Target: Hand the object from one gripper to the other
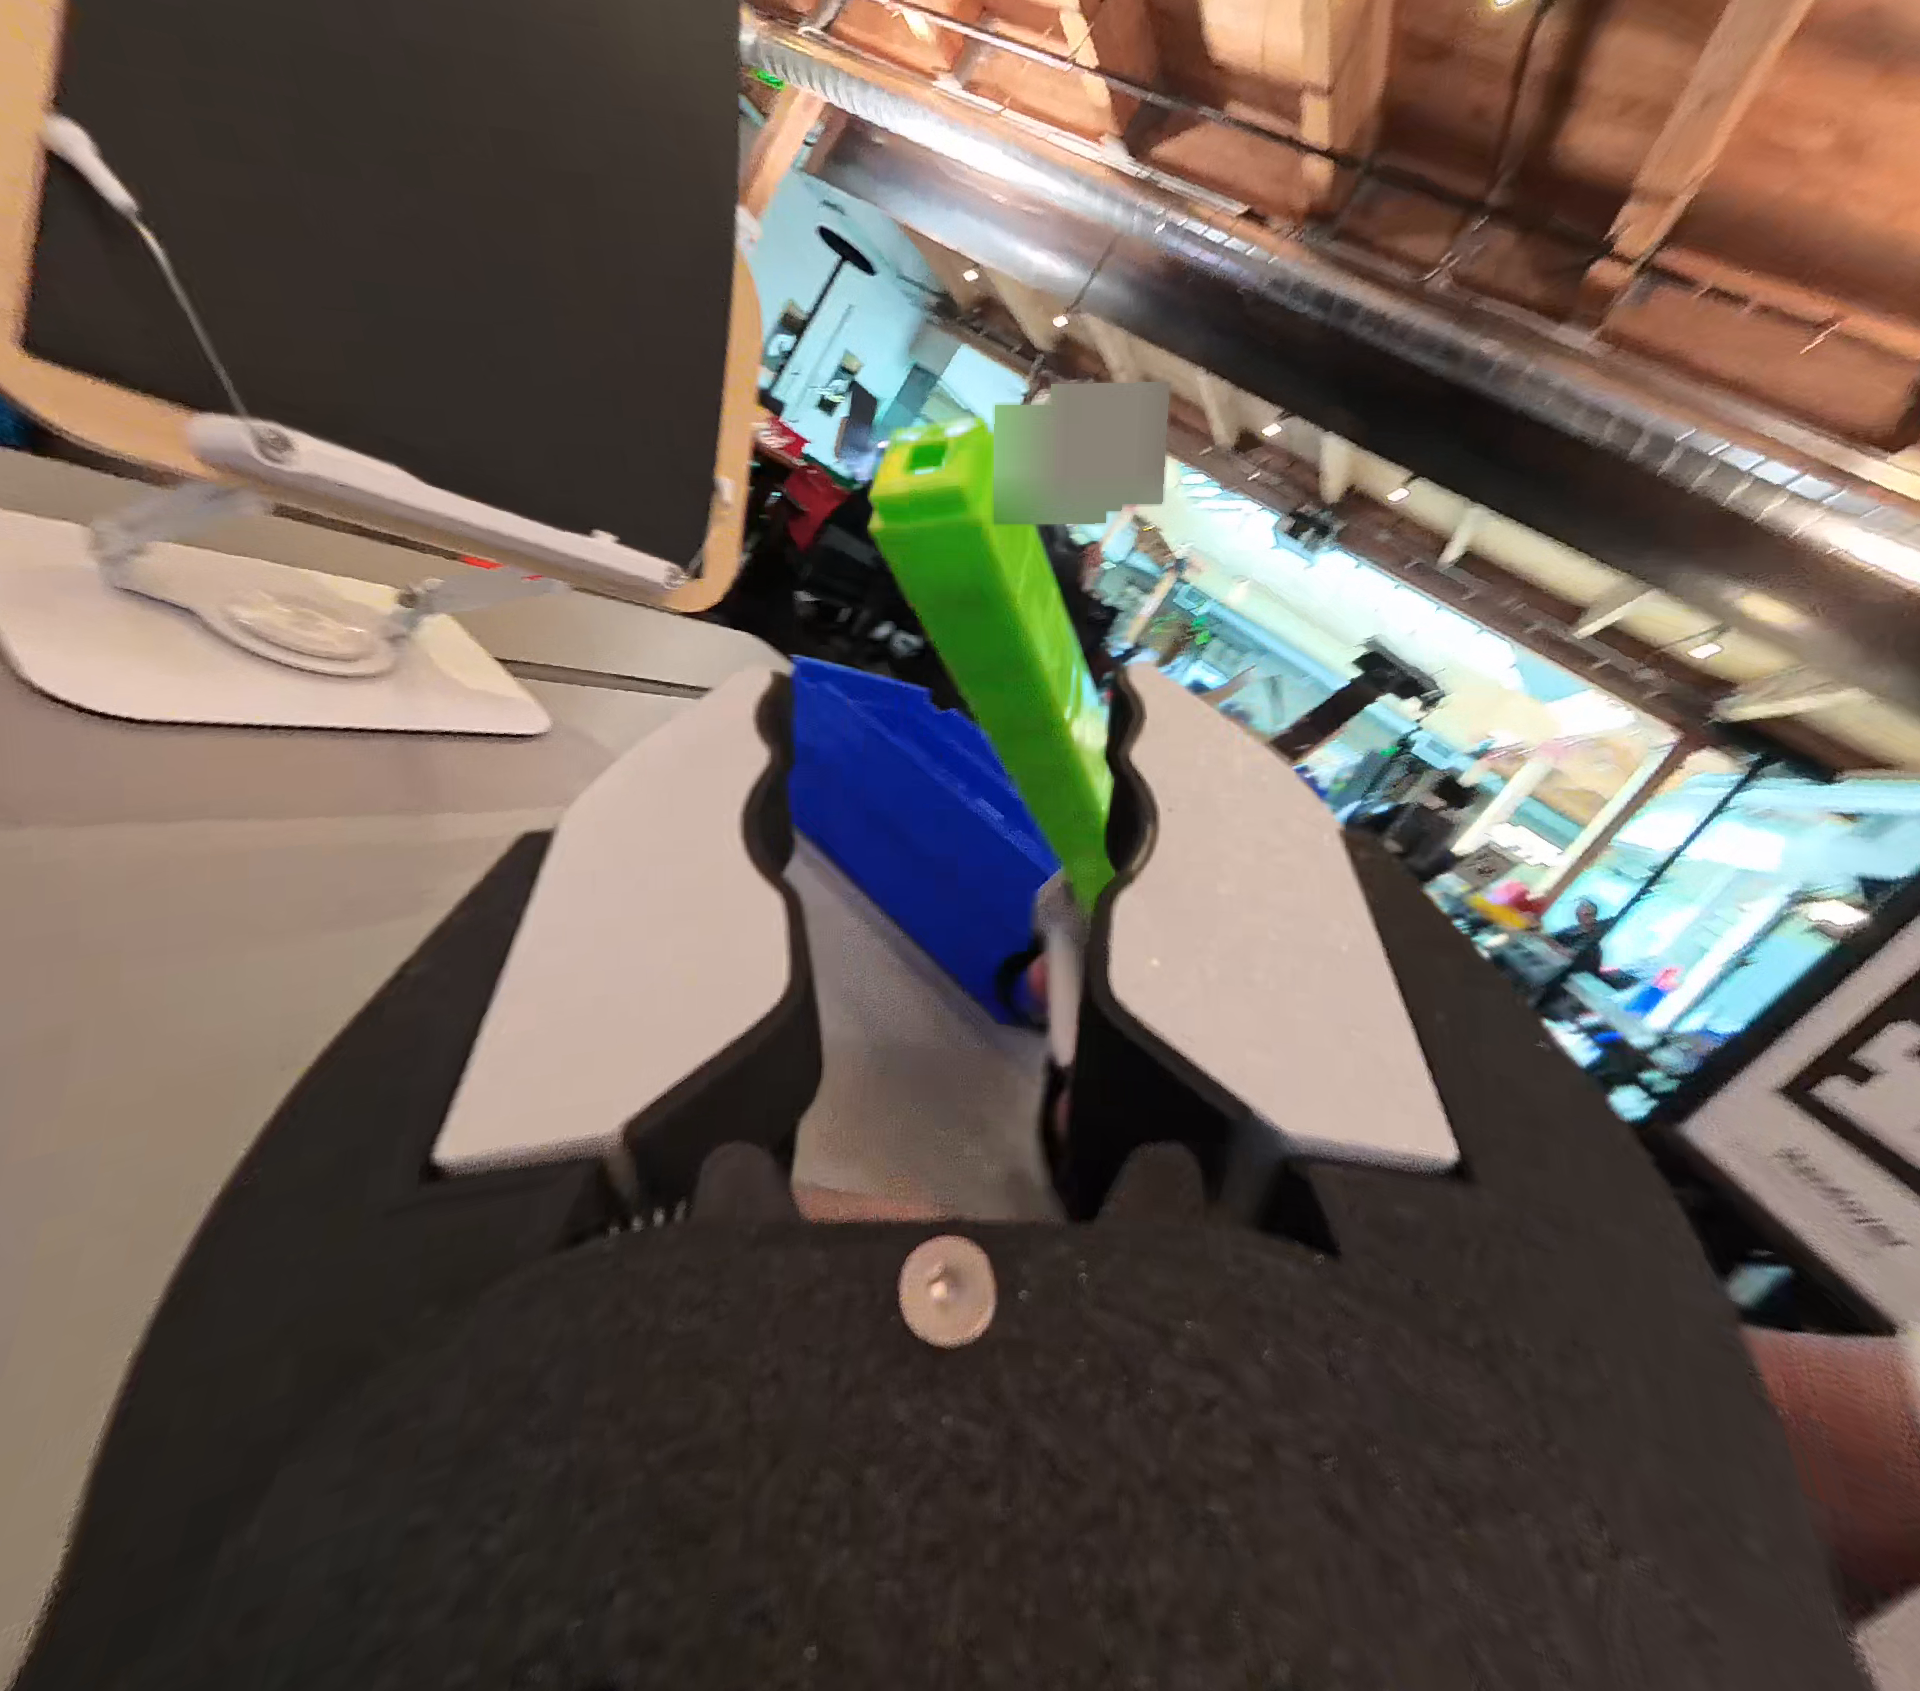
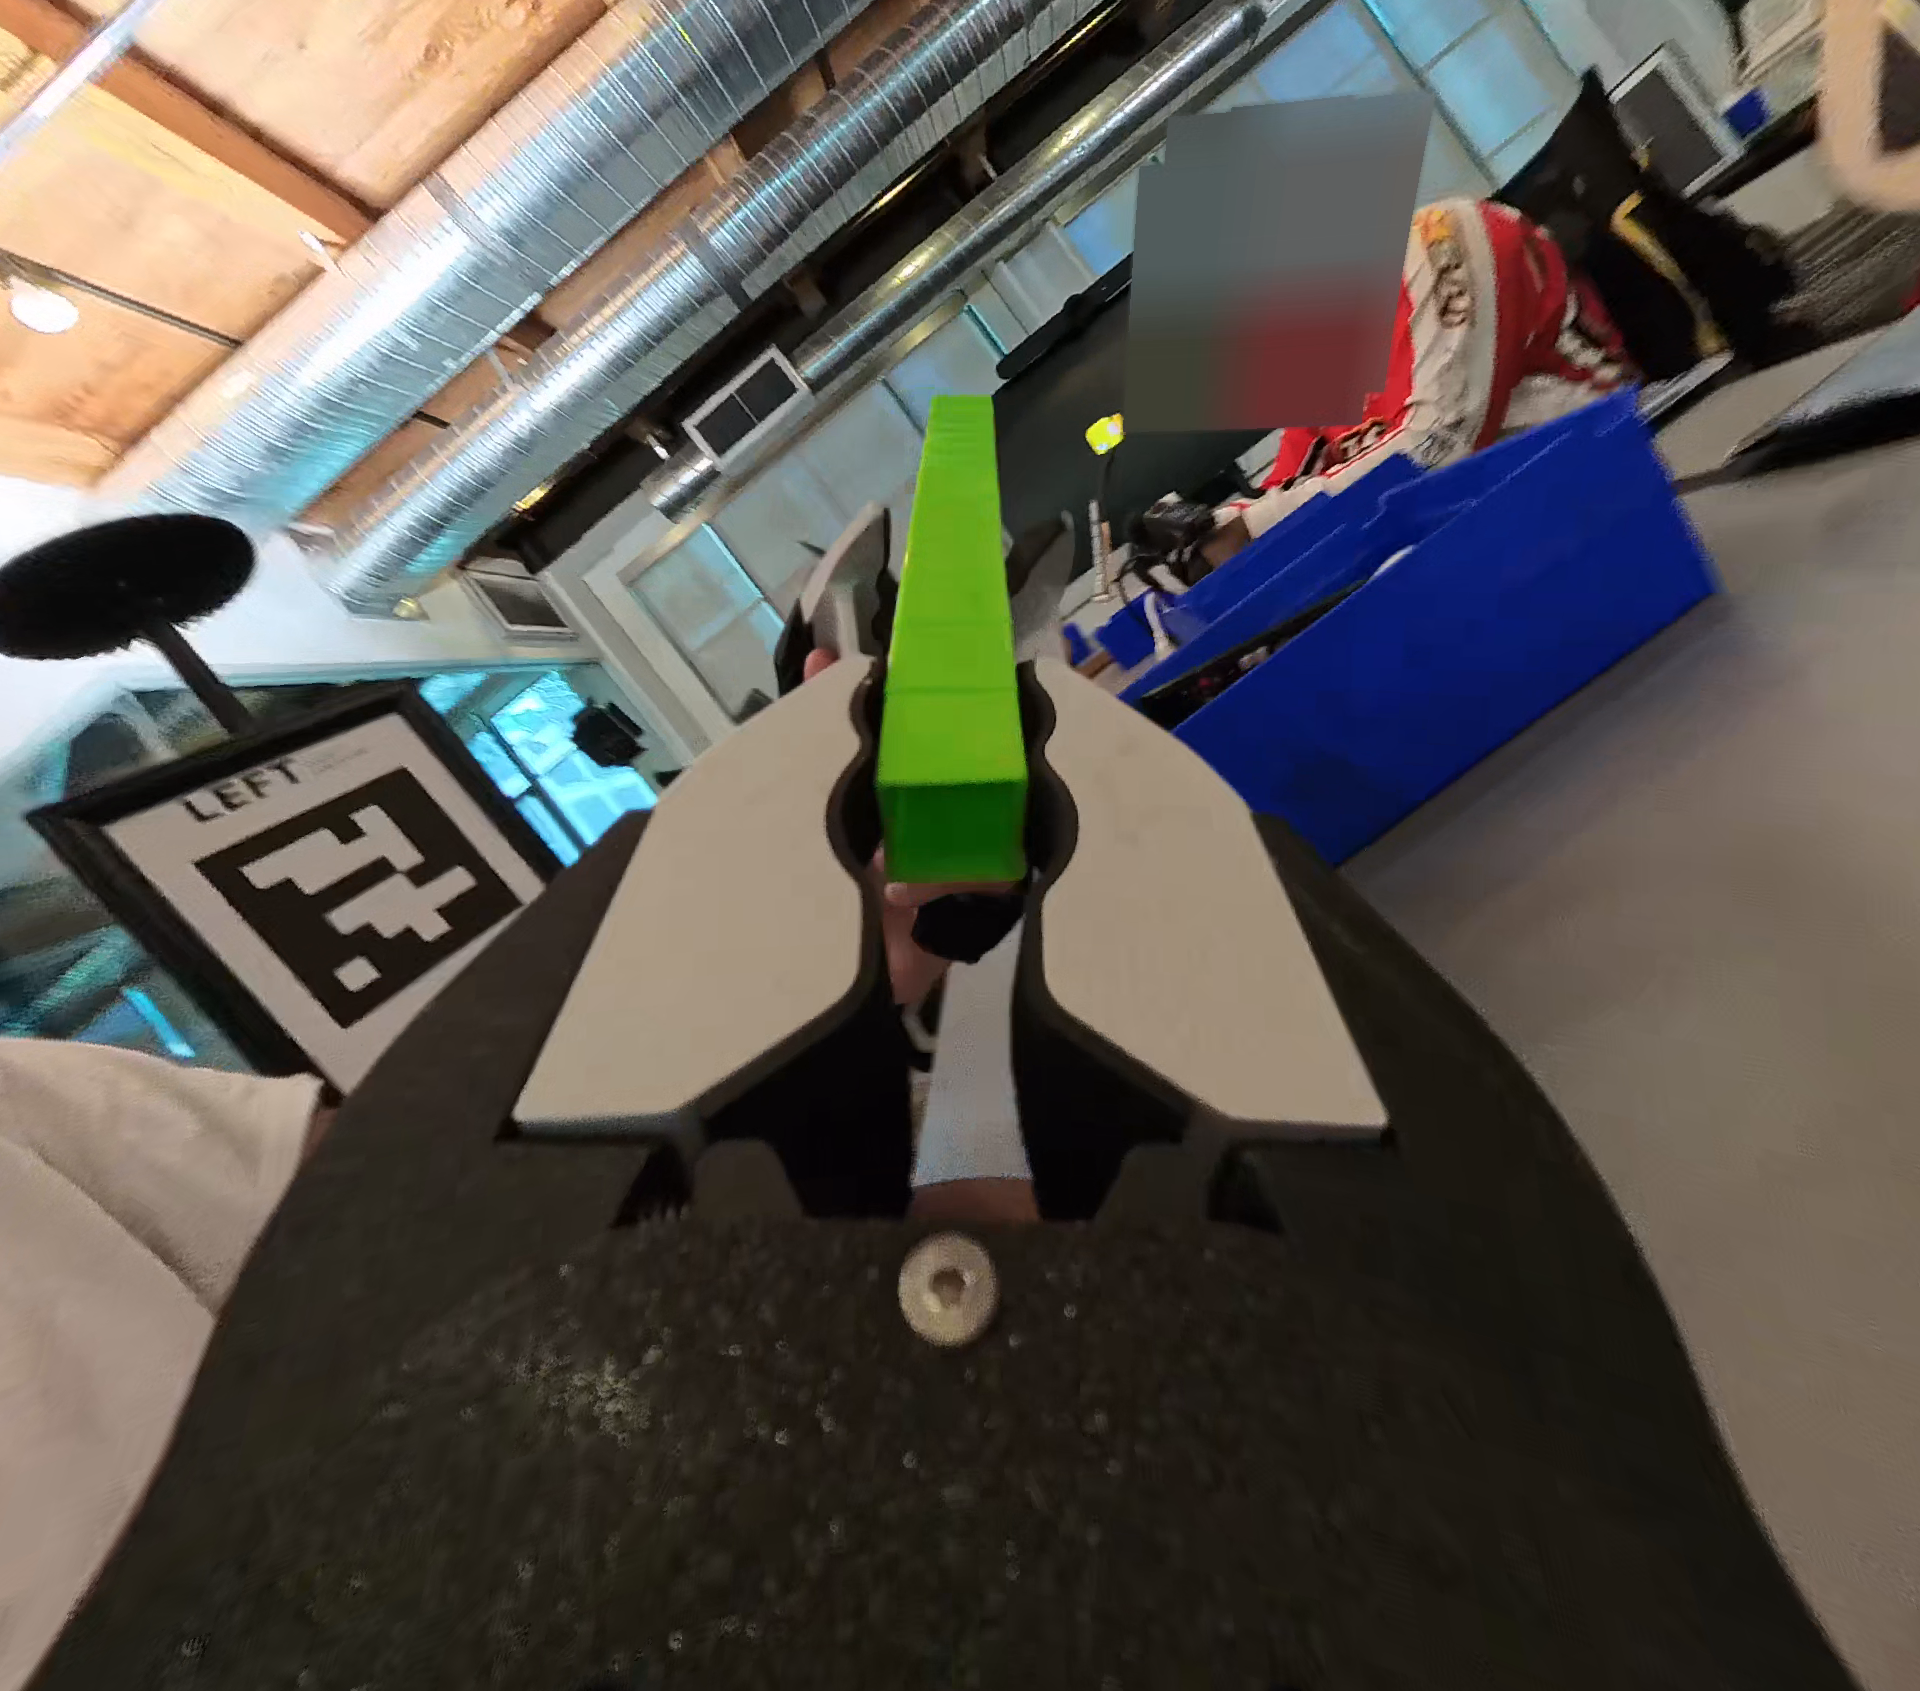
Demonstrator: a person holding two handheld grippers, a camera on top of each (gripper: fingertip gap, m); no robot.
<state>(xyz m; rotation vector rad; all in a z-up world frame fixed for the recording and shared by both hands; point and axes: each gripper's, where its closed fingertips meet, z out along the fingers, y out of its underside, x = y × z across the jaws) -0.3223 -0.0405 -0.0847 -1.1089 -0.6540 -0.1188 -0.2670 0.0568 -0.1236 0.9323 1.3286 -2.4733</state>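
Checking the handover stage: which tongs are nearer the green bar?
Right: right tongs clamp the green bar at its near end; left tongs stand open around it farther along.

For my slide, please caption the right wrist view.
Right claw gripping a green bar, left claw around it farther along.

We see the bar (image 2: 951,675) between the right gripper (image 2: 948,794) fingers, left gripper (image 2: 940,592) beyond it, bin (image 2: 1455,706) on the counter (image 2: 1610,1018) to the right
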